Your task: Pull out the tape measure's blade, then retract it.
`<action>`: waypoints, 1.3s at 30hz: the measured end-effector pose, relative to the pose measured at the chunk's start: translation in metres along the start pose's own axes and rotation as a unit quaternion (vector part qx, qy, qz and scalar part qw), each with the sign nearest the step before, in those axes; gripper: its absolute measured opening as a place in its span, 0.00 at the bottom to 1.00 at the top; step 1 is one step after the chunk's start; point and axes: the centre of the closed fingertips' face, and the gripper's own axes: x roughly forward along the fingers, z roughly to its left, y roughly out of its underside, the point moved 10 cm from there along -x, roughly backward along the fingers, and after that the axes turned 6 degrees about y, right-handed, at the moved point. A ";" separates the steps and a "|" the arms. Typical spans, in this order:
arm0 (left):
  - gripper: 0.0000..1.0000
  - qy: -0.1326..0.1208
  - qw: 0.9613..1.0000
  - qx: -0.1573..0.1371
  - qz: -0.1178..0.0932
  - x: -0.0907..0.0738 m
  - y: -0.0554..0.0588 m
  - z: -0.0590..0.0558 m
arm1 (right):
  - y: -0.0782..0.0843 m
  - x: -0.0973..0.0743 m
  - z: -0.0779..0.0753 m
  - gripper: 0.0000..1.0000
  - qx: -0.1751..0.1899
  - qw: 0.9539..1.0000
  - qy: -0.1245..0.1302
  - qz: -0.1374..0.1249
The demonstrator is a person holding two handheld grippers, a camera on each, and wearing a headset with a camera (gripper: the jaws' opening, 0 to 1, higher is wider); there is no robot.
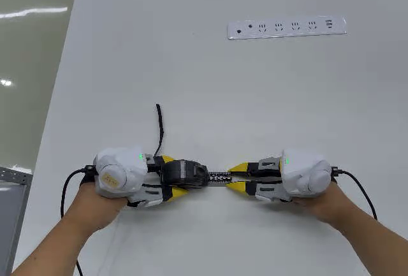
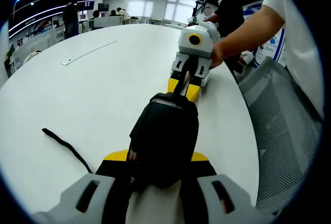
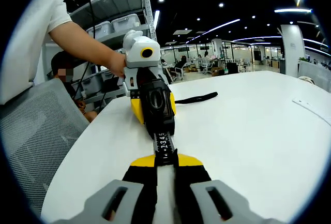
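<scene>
**Holding a short stretch of blade between two hand-held grippers**

The left hand-held gripper (image 1: pixel 171 178) is clamped on the black tape measure (image 1: pixel 183 173), its yellow-tipped jaws narrowed against the two sides of the case. In the left gripper view the case sits right between those jaws and hides most of the gap.

Straight ahead of it, tip to tip, the right hand-held gripper (image 1: pixel 237 177) is pinched nearly closed on the end of the blade (image 1: pixel 220 176). A short piece of blade, with printed numbers visible in the right gripper view, spans the small gap between the case and the right jaws. The two tools lie in one line low over the white desk (image 1: pixel 223 91); whether they touch it I cannot tell.

A black wrist strap (image 1: pixel 159 126) trails from the tape measure, running away on the desk on the far side of the left hand-held gripper. A white power strip (image 1: pixel 287 27) lies well beyond the right hand-held gripper, far from both tools. A hand (image 1: pixel 95 203) grips the back of the left tool, and another hand (image 1: pixel 322 203) grips the right one.
</scene>
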 end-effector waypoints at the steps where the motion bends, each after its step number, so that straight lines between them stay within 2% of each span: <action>1: 0.33 0.000 1.000 -0.001 0.000 0.000 0.000 0.000 | 0.000 -0.001 0.000 0.10 0.001 1.000 0.001 0.000; 39: 0.33 0.000 1.000 0.003 0.000 0.001 0.000 0.000 | 0.011 -0.028 -0.003 0.10 0.025 1.000 0.008 -0.003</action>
